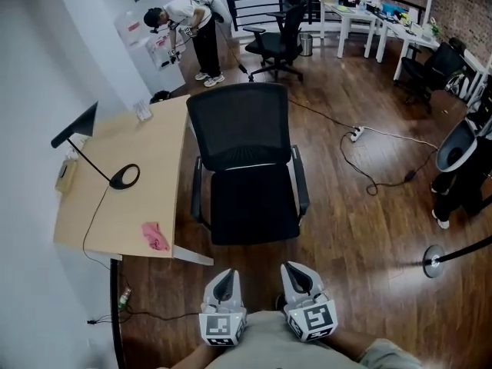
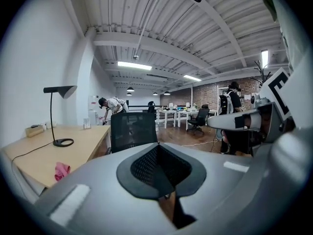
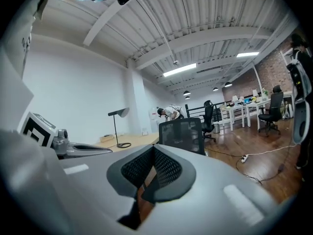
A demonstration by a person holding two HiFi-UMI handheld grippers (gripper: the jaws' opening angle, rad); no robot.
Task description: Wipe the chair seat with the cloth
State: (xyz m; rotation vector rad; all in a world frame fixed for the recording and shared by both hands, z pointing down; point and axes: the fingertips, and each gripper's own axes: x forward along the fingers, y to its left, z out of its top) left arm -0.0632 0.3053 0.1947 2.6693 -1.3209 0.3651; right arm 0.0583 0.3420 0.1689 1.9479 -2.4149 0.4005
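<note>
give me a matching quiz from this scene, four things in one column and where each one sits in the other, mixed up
Things
1. pink cloth
2. desk lamp
3. black chair
4. white power strip

Places
A. on the floor, to the right of the chair, cables running from it
B. lying near the front corner of the desk
C. on the floor beside the desk's right edge, seat bare
D. standing on the desk, cord trailing to its edge

Pairs: 1-B, 2-D, 3-C, 4-A
</note>
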